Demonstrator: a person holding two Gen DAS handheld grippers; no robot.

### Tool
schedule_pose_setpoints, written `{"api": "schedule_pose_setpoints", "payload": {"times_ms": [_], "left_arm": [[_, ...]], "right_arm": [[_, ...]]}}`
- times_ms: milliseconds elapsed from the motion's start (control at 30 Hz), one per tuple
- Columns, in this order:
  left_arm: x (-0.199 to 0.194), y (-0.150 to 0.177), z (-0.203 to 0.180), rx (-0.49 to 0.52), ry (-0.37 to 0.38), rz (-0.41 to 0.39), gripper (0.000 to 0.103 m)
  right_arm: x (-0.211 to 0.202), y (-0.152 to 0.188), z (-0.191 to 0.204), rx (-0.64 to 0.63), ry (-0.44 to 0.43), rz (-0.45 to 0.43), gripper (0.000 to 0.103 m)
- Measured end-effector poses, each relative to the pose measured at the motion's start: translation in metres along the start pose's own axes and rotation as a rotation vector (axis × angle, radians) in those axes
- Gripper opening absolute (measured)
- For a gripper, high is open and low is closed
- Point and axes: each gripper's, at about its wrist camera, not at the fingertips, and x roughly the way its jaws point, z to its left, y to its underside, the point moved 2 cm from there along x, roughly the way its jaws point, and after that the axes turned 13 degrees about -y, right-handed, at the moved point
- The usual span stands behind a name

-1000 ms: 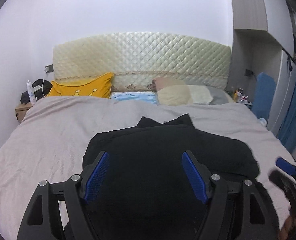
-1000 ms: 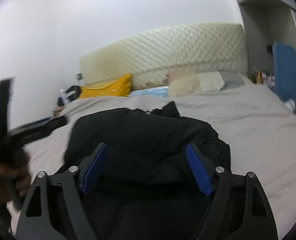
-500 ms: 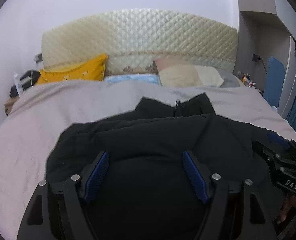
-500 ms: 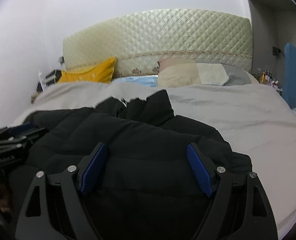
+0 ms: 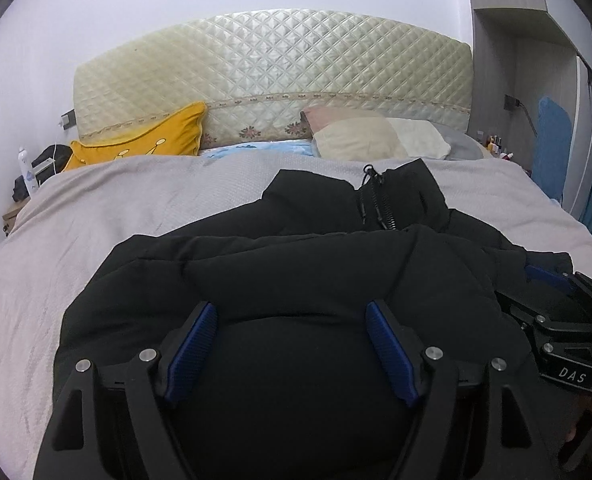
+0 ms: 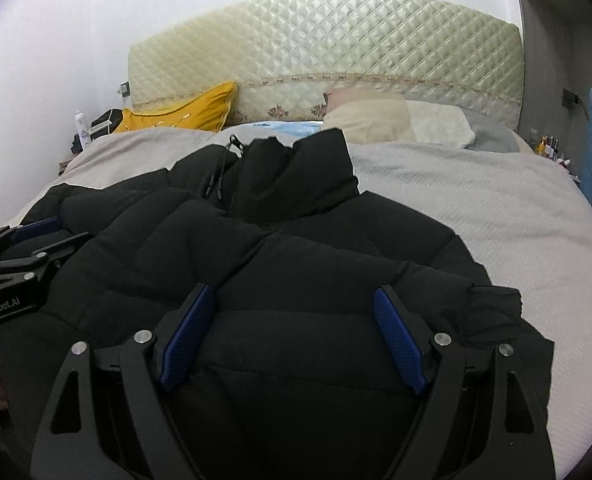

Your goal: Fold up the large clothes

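One black jacket (image 5: 296, 272) lies on the one bed (image 5: 135, 200). Two grippers are over it: the left gripper (image 5: 291, 320) and, to its right, the right gripper (image 6: 296, 304). At the bed's head, against the one headboard (image 5: 271, 64), are one yellow cushion (image 5: 143, 140) and two pillows, beige (image 5: 356, 140) and white (image 5: 420, 136). One spray bottle (image 5: 25, 170) stands left of the bed.

This is a home bedroom. A wide bed (image 5: 95, 216) with a grey cover fills the room, backed by a quilted cream headboard (image 5: 271, 80). Pillows (image 5: 360, 140) and a yellow cushion (image 5: 143, 140) lean against it, and a cluttered nightstand (image 5: 19, 204) stands beside the bed.
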Motion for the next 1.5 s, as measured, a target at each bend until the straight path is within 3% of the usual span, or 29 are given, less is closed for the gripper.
{"api": "schedule_pose_setpoints", "payload": {"times_ms": [500, 733, 900, 1100, 1333, 1500], "left_arm": [[0.03, 0.007, -0.009, -0.021, -0.008, 0.004, 0.078], [0.004, 0.005, 0.0, -0.024, -0.002, 0.025, 0.078], [-0.042, -0.006, 0.018, -0.057, 0.03, 0.079, 0.078], [-0.132, -0.009, 0.044, -0.107, 0.014, 0.02, 0.078], [-0.239, 0.021, 0.064, -0.098, 0.021, -0.008, 0.078], [-0.299, 0.051, 0.078, -0.127, 0.081, -0.016, 0.078]], "right_arm": [[0.036, 0.007, -0.01, 0.012, -0.003, 0.047, 0.082], [0.014, 0.006, 0.003, -0.002, -0.015, 0.076, 0.082], [-0.042, 0.004, 0.022, -0.018, -0.022, 0.035, 0.083], [-0.123, 0.009, 0.054, -0.005, -0.04, -0.021, 0.083], [-0.214, 0.038, 0.1, -0.049, -0.062, -0.037, 0.083], [-0.27, 0.065, 0.111, -0.039, -0.037, -0.028, 0.083]]}}
